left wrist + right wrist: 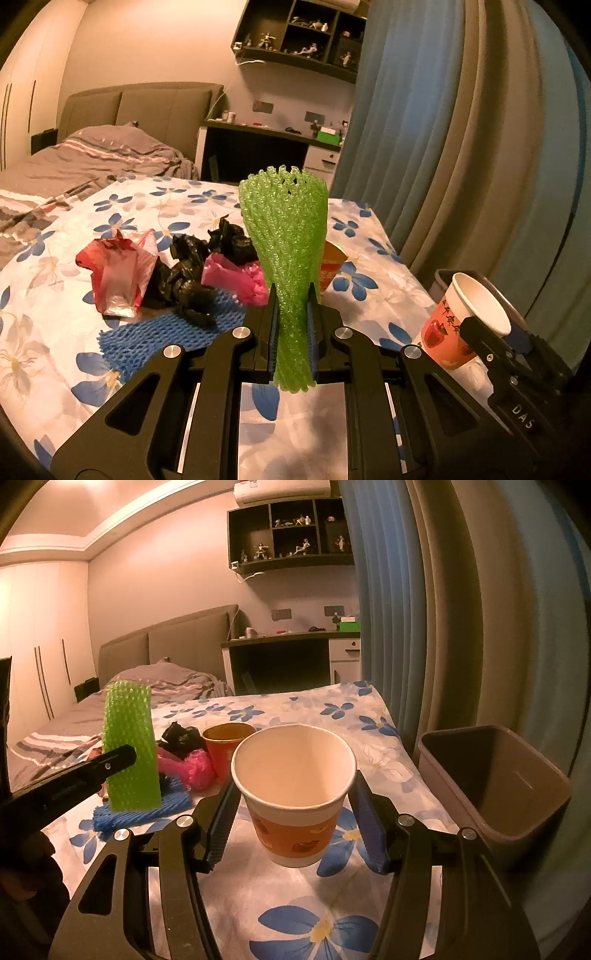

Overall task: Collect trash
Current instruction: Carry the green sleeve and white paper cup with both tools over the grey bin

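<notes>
My left gripper (293,295) is shut on a green foam net sleeve (284,229), which stands upright between the pads above the floral tablecloth (55,332). The same sleeve (129,749) shows at the left of the right wrist view. My right gripper (294,781) is shut on a white and orange paper cup (295,827), its blue pads against the cup's sides just below the rim. In the left wrist view that cup (454,325) hangs tilted at the right. More trash lies on the table: a red plastic bag (118,273), black bags (184,273), pink foam (236,280), a blue foam net (147,339), a red cup (225,749).
A grey-brown bin (469,797) stands open at the table's right edge, close to the right gripper. Blue curtains (388,627) hang behind it. A bed (92,158) lies beyond the table on the left, and a desk (280,638) stands at the back wall.
</notes>
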Tool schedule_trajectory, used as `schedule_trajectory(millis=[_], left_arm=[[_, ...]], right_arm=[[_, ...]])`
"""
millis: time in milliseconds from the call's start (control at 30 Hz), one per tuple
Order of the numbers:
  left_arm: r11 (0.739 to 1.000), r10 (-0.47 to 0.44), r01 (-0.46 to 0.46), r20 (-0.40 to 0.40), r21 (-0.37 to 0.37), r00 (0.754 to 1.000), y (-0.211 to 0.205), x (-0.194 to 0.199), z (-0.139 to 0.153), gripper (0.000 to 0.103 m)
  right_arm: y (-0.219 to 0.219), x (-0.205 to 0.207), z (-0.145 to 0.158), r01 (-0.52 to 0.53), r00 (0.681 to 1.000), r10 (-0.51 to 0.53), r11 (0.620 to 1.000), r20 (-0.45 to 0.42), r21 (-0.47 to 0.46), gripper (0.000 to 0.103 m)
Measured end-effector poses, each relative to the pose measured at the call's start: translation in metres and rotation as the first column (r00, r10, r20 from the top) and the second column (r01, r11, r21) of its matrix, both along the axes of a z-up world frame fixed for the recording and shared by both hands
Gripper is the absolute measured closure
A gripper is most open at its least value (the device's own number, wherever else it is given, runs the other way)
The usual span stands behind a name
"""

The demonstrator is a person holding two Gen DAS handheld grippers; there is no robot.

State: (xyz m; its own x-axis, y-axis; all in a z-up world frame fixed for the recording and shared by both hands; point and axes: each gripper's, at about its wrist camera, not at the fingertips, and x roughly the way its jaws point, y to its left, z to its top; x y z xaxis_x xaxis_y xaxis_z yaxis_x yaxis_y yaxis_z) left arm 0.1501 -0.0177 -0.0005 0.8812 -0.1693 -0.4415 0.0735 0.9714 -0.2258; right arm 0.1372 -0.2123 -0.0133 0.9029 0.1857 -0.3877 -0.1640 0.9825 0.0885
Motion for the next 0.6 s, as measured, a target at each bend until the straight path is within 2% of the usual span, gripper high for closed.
schedule_trajectory(millis=[600], left_arm=[[0.999, -0.028, 0.027, 0.027, 0.045, 0.999, -0.025, -0.014, 0.009, 0.091]], right_arm=[[-0.013, -0.018, 0.010, 0.002, 0.999, -0.002, 1.000, 0.036, 0.011, 0.044]])
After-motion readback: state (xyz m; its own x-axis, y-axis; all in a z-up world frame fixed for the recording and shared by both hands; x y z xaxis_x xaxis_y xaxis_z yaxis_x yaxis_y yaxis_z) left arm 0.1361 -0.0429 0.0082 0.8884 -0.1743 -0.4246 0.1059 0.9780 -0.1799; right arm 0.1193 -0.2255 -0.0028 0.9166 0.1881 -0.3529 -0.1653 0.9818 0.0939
